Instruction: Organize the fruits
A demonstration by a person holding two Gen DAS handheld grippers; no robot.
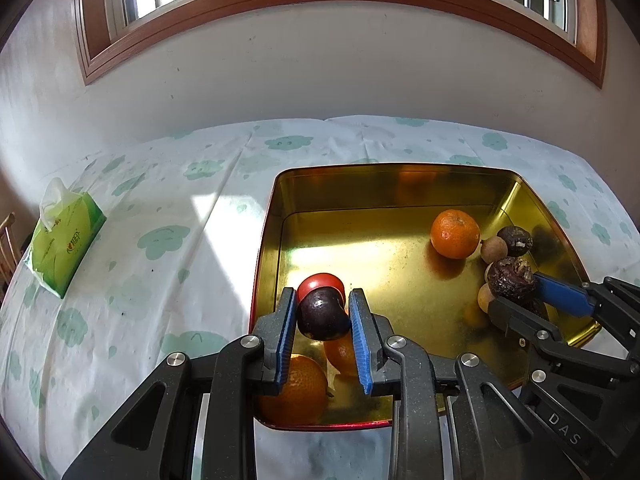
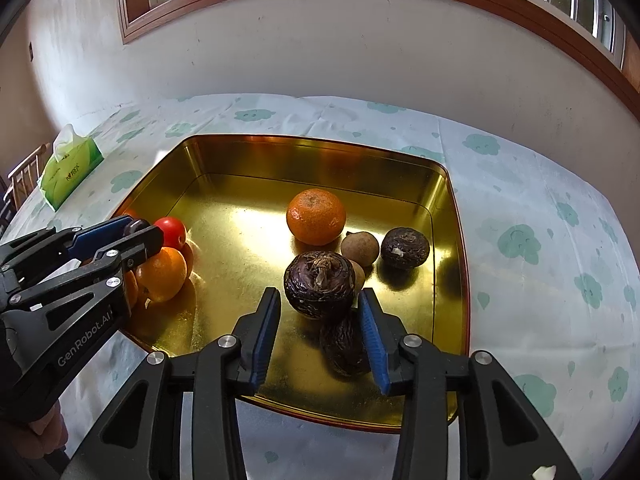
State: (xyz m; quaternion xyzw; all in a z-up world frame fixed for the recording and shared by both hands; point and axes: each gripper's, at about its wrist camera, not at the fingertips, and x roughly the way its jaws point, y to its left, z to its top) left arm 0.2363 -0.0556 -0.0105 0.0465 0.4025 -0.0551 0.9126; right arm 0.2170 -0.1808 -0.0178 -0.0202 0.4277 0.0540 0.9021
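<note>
1. On the tablecloth sits a gold tin, and every fruit in view is already inside it; none lies loose on the cloth as far as these views show
2. Sorting looks well along: bright fruit gathers at the tin's left side, dark and brown fruit at its right
3. Left group: a tomato, an orange and a smaller orange piece just beside it, all touching or nearly so
4. Right group: two wrinkled dark fruits and two small brown ones
5. One tangerine rests apart from the oranges, touching the brown fruit; by my reading it is still to be moved left
6. Left gripper pinches a dark plum tight, held over the left group, so it is not yet set down
7. Right gripper has its jaws spread a little around a third dark fruit, pads not pressing it
8. A tissue box stands well apart, no part of the job
</note>
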